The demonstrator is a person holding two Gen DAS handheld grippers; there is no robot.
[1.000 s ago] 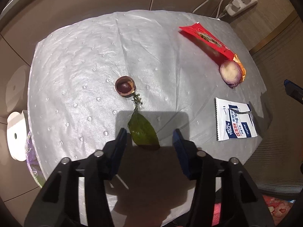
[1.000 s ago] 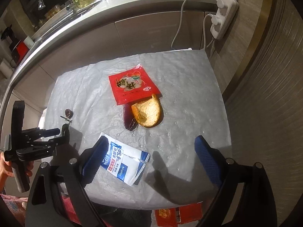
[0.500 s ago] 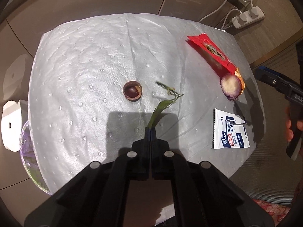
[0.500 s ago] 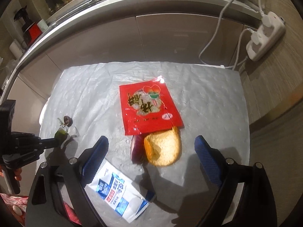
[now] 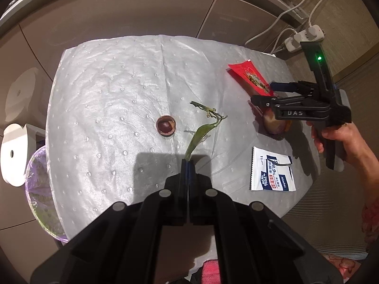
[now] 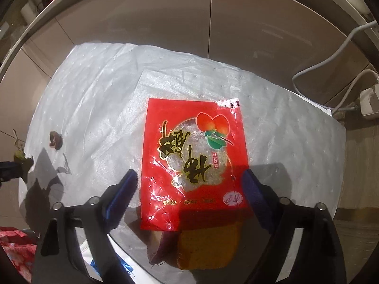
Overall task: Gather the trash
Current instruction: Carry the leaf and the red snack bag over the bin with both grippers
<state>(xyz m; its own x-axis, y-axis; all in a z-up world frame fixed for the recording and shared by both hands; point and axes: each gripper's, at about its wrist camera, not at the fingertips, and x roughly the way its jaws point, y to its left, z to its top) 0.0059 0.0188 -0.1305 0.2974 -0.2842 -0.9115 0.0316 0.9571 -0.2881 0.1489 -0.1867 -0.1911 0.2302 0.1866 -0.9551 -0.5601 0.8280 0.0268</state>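
Observation:
My left gripper point(image 5: 187, 163) is shut on the base of a green leaf with a stem point(image 5: 201, 132) and holds it above the grey mat point(image 5: 106, 94). My right gripper point(image 6: 189, 189) is open, its fingers on either side of a red snack wrapper point(image 6: 191, 165) lying flat on the mat. In the left wrist view the right gripper point(image 5: 267, 94) hovers over that wrapper point(image 5: 248, 77). A half onion point(image 5: 274, 123) and a bread slice point(image 6: 208, 246) lie by the wrapper's near end. A white alcohol-wipe packet point(image 5: 272, 172) lies at the mat's right front. A brown fruit shell point(image 5: 165, 126) sits mid-mat.
A clear plastic bag point(image 5: 40, 184) hangs off the table's left edge beside a white roll holder point(image 5: 13, 153). Cabinet fronts point(image 6: 165, 23) stand behind the table. A power strip with cables point(image 5: 305, 35) lies at the back right.
My left gripper shut on the leaf and lifted it off the mat. My right gripper moved forward and down over the red wrapper, staying open.

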